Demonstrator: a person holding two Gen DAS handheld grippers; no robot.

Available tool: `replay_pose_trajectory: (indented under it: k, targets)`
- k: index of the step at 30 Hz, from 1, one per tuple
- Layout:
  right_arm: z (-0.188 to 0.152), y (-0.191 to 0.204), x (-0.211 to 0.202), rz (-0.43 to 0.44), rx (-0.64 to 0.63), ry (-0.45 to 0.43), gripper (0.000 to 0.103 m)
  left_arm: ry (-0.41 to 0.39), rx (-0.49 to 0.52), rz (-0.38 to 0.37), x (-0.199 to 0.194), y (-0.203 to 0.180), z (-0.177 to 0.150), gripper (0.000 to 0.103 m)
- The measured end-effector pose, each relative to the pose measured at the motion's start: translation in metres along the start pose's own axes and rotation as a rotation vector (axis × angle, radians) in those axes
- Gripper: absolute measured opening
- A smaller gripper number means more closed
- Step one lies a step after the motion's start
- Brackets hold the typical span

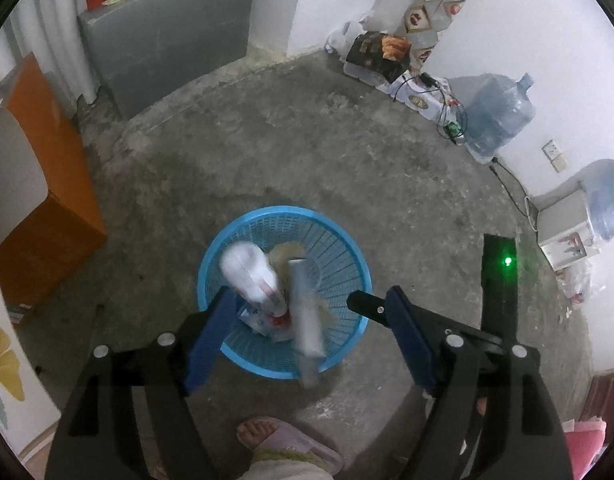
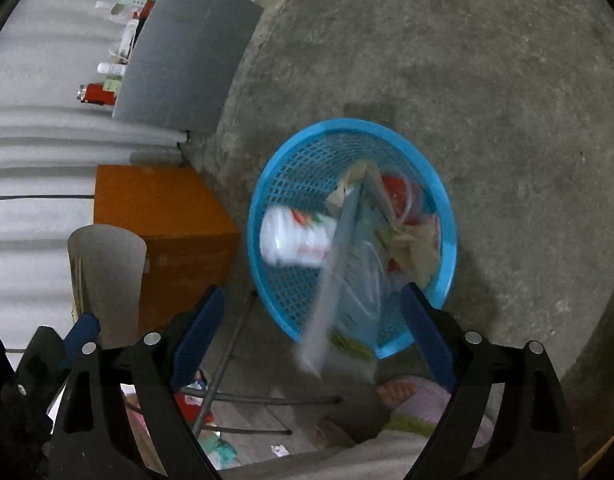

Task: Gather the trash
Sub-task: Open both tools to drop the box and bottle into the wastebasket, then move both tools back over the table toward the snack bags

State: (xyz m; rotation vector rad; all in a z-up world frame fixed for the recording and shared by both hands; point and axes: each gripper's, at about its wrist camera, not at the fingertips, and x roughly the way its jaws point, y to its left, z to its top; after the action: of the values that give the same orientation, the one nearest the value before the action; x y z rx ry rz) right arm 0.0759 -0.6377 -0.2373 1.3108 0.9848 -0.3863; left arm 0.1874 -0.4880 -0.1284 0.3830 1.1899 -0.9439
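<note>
Seen from above: blue mesh trash basket on the concrete floor, at twelve o'clock from a slippered foot. Left gripper and right gripper spread wide, empty, above the rim. White bottle and blurred grey flat package apparently dropping in.

Bare floor around basket (trash-filled), orange cabinet left

Rough grey concrete floor, white walls, grey cabinet, orange wooden box, dim light.
</note>
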Motion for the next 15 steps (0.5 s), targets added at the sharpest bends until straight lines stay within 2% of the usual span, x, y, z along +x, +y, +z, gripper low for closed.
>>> replay_pose_trajectory:
  k: [9,15]
  targets:
    - [-0.034,-0.027,-0.028,-0.011,0.020,-0.045,0.085,-0.052,-0.020,-0.005,-0.042,0.009,-0.014,0.075]
    - [-0.071,-0.025,-0.063,-0.014,-0.039,-0.084,0.085,-0.120,-0.034,-0.005,-0.094,0.012,-0.040,0.075]
